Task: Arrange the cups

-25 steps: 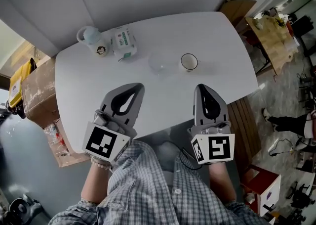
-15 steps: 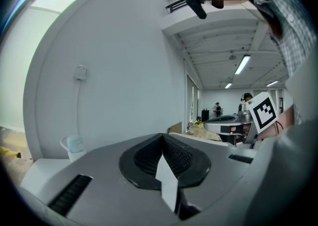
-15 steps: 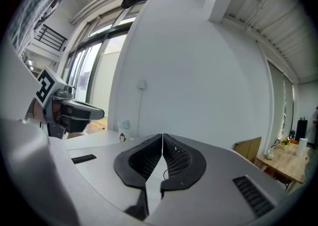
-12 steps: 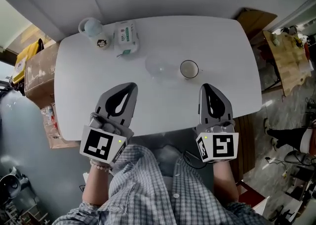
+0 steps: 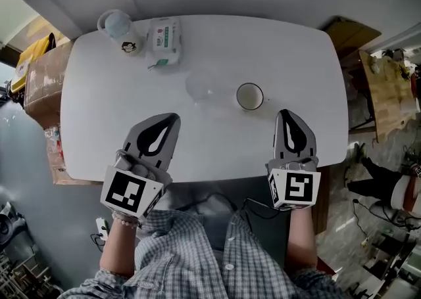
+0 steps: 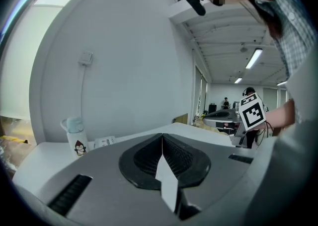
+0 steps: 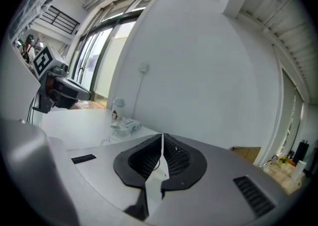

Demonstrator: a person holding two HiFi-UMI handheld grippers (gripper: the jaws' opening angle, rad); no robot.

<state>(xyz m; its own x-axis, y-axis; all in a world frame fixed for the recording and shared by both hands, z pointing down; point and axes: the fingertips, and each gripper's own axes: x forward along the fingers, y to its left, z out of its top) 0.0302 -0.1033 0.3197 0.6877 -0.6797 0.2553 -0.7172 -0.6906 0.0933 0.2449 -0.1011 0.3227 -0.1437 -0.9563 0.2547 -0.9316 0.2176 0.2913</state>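
1. Grey wall backs a white table [image 5: 92, 127] with rounded corners. Its near edge sits at my waist, so both tools work from that side.
2. The cups I am to arrange stand upright around the middle of the table. A clear cup [image 5: 202, 87] is on the left and a white cup [image 5: 250, 96] is near it on the right. They are apart, not stacked.
3. A bottle with a cartoon sticker [image 5: 118, 28] stands at the far-left corner, with a pack of wipes [image 5: 164, 40] just beside it along the far edge. Both are well clear of the cups, so I judge they are not part of the job.
4. My left gripper [image 5: 170, 118] hangs over the near edge on the left. Its jaws are pressed together on nothing, and it angles towards the clear cup.
5. My right gripper [image 5: 287, 114] is over the near edge on the right. It is likewise closed and empty, a little short of the white cup.
6. I judge that no cup has been handled yet. The jaws are together because there is nothing to carry, and each must part before it can take a cup. The clear cup looks thin, so it calls for a gentle squeeze.
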